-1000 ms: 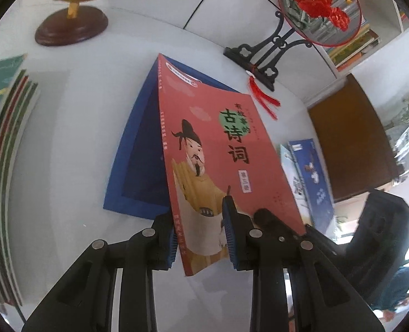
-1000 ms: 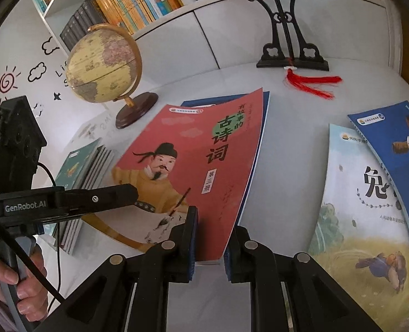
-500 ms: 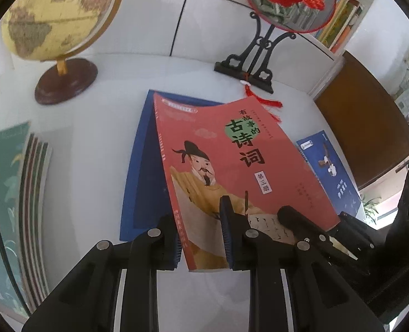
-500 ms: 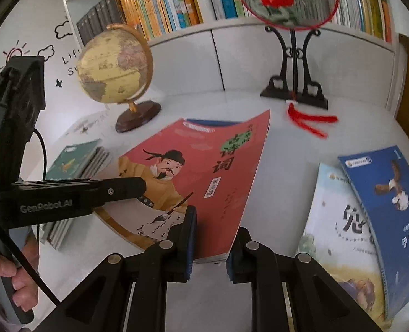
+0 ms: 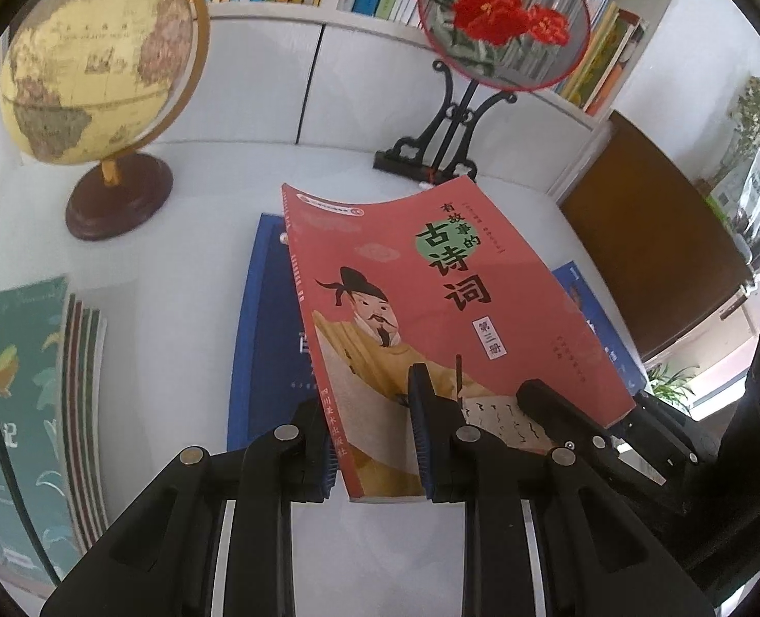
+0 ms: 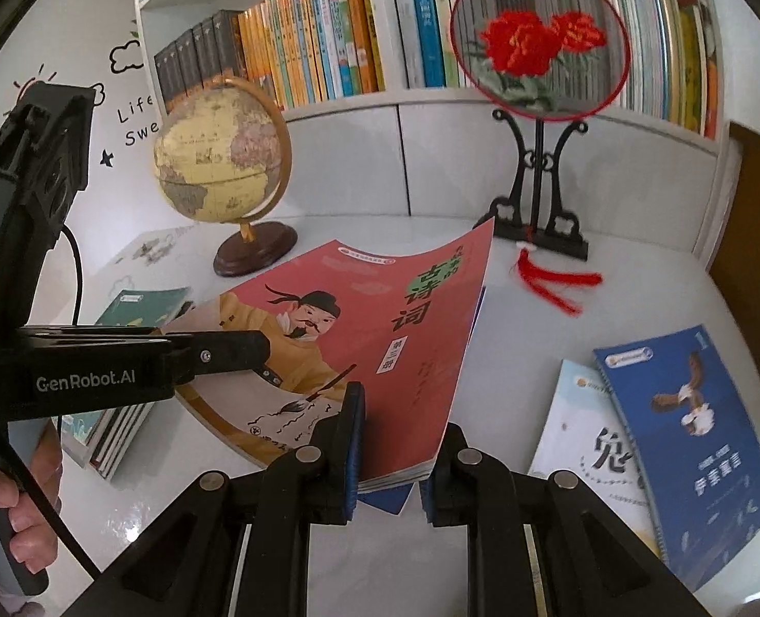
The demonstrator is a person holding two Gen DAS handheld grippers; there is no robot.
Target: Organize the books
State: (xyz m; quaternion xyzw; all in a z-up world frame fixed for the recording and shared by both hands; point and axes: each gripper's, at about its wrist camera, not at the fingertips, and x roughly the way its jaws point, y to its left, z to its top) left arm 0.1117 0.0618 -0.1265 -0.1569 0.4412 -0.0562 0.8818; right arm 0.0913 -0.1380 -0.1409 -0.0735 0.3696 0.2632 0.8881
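The left gripper (image 5: 374,442) and the right gripper (image 6: 390,455) each clamp the near edge of the red book (image 5: 431,319), one near the spine corner, one near the open-page corner. The book is tilted up off the table (image 5: 184,267), its far edge bowed and free in the air, over a dark blue book (image 5: 266,319) lying flat beneath it.

Ahead of the grippers stand a globe (image 6: 220,164) and a round fan on a black stand (image 6: 539,41), with bare tabletop between them and the book's far edge. To the left gripper's left lies a stack of green-covered books (image 5: 25,385); to the right gripper's right lie a pale book (image 6: 585,457) and a blue book (image 6: 688,442), overlapping.

The red cover reads 有故事的古诗词, 第三册. The left gripper's body (image 6: 87,375) reads GenRobot.AI. The wall shows "Life" and "Swe", cut off.
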